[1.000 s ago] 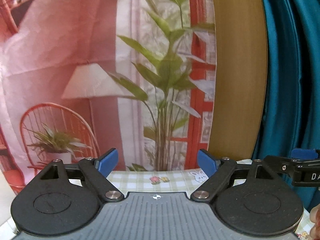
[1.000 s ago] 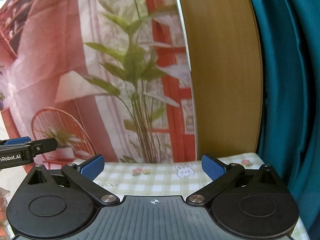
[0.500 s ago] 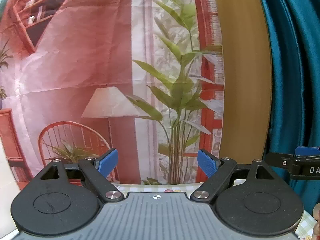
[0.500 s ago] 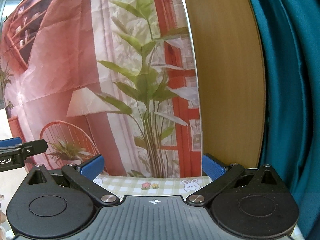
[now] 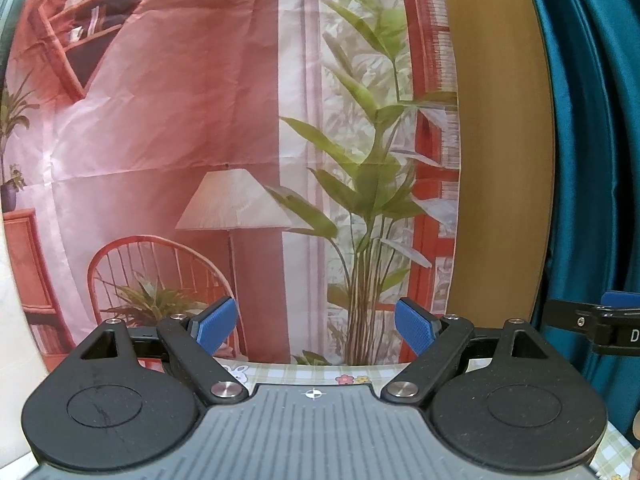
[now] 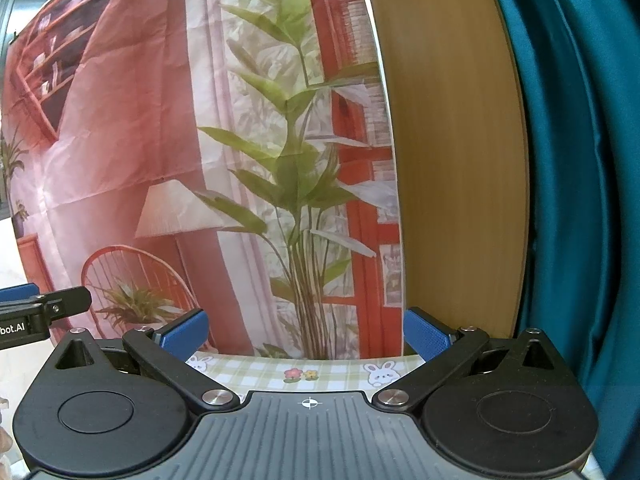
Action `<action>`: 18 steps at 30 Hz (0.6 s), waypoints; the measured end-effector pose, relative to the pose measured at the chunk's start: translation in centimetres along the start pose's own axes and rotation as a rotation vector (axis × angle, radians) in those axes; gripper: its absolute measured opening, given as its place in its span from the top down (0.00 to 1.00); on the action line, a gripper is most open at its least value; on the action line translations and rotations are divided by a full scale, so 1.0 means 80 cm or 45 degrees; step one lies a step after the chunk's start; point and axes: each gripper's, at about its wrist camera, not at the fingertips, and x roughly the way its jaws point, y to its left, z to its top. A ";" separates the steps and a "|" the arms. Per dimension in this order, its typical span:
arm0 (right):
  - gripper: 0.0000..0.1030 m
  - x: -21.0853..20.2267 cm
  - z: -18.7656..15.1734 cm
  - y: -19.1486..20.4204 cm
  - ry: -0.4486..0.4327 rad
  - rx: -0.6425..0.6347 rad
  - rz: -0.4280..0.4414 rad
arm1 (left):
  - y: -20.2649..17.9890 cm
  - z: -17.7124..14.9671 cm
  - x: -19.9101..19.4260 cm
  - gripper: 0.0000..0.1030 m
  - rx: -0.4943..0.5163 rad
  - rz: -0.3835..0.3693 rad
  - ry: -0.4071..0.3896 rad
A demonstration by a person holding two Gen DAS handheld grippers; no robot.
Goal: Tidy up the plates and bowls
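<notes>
Two tongs, left tongs (image 5: 315, 326) and right tongs (image 6: 305, 330), hang spread and empty, aimed at the backdrop (image 5: 168, 120); no plates or bowls show, presumably lower on the surface (image 6: 328, 372).

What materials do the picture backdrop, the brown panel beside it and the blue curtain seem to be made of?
Backdrop: probably thin printed cloth or paper, matte; fold creases cross the picture.
Brown panel: looks like wood or wood-look laminate, smooth; faint vertical grain.
Blue curtain: likely satin-like fabric, glossy; soft folds catch light.
</notes>
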 end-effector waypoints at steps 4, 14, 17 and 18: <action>0.00 -0.003 0.002 -0.001 -0.002 0.003 -0.006 | 0.001 0.000 -0.001 0.14 -0.004 0.009 0.001; 0.00 -0.001 0.002 -0.004 0.008 0.005 -0.001 | 0.002 0.001 0.000 0.14 -0.002 0.015 0.002; 0.00 -0.002 0.002 -0.006 0.008 0.007 -0.001 | 0.002 0.001 0.000 0.14 -0.002 0.018 0.003; 0.00 -0.002 0.002 -0.006 0.008 0.008 0.000 | 0.002 0.000 -0.001 0.14 -0.001 0.019 0.002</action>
